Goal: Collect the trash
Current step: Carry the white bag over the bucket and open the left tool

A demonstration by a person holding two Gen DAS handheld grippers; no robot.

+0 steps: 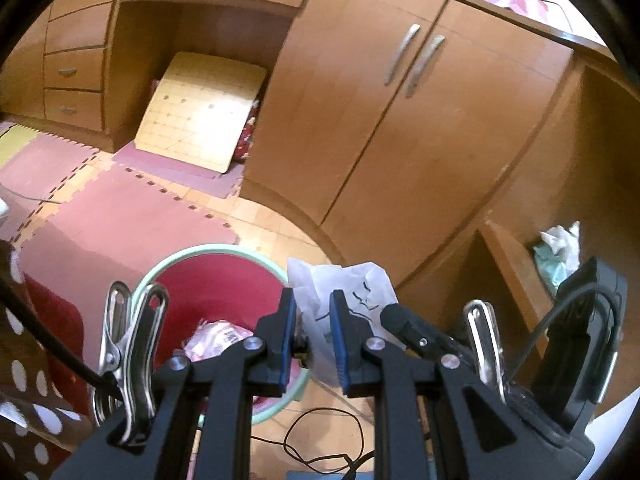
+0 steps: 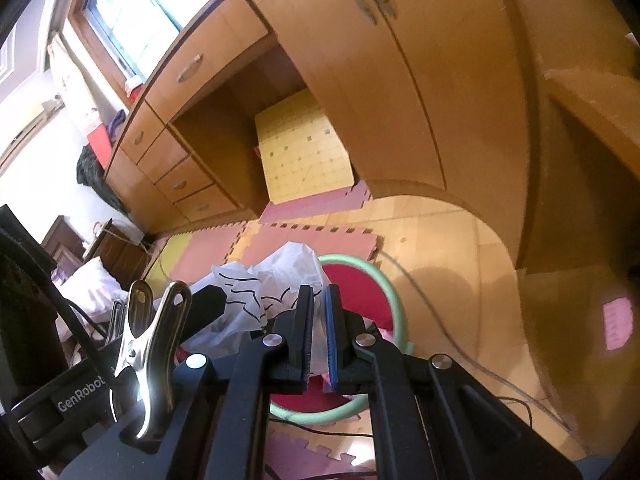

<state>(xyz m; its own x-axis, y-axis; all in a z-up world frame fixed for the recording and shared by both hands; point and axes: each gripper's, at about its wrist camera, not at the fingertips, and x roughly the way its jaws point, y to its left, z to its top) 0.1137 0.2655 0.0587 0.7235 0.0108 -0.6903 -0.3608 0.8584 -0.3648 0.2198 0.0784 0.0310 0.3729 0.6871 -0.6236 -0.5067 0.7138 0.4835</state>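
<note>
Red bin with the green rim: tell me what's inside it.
Inside the red bin, a pinkish printed wrapper lies at the bottom. The held white plastic bag and both tongs cover the rest.

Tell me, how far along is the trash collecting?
Done: some pink trash already lies in the red bin. In hand: the left gripper and right gripper both pinch a crumpled white plastic bag beside the bin. Left: more crumpled litter sits on a low shelf.
</note>
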